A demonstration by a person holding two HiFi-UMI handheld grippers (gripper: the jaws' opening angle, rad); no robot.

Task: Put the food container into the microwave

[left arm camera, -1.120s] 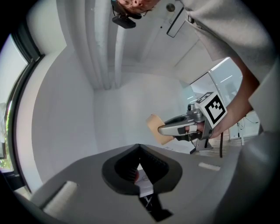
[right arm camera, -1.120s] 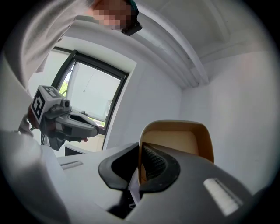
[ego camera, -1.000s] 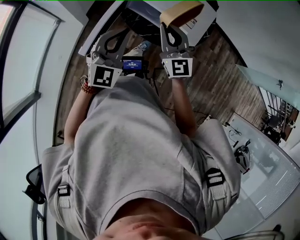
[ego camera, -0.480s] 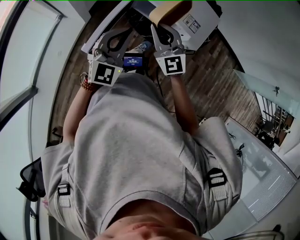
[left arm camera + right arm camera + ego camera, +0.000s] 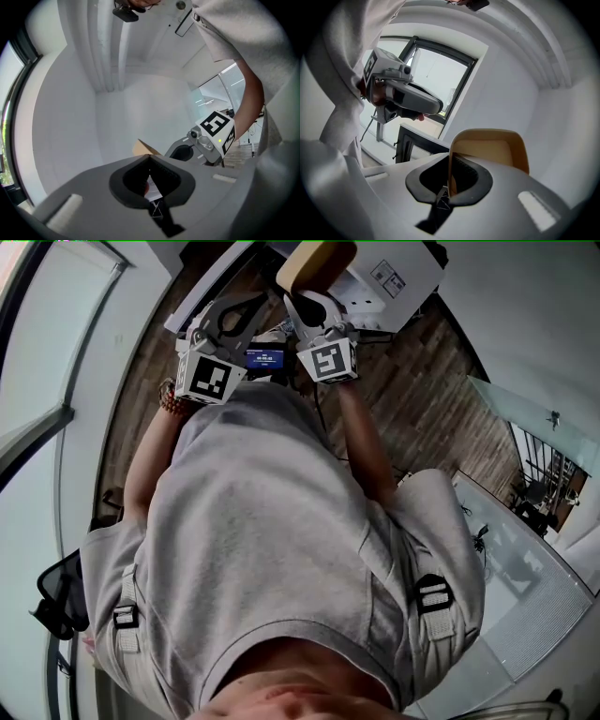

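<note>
A tan food container (image 5: 314, 259) hangs at the top of the head view with my right gripper (image 5: 302, 292) shut on its rim. In the right gripper view the container (image 5: 492, 150) stands on edge, one wall pinched between the jaws of that gripper (image 5: 451, 161). My left gripper (image 5: 246, 304) is just to its left, jaws together and holding nothing that I can make out. From the left gripper view (image 5: 149, 161) a tan corner of the container (image 5: 142, 147) peeks over the jaws. A dark-framed appliance with a mesh panel (image 5: 415, 143), probably the microwave, sits low beyond the right jaws.
A white box with a label (image 5: 398, 273) sits at the top right above a wooden floor (image 5: 422, 399). A small device with a blue screen (image 5: 265, 357) shows between the grippers. Glass panels (image 5: 525, 549) are at the right, a window (image 5: 433, 77) at the left.
My right gripper has carried the container to the left and further up the view, closer to the left gripper. The left gripper has shifted only slightly.
</note>
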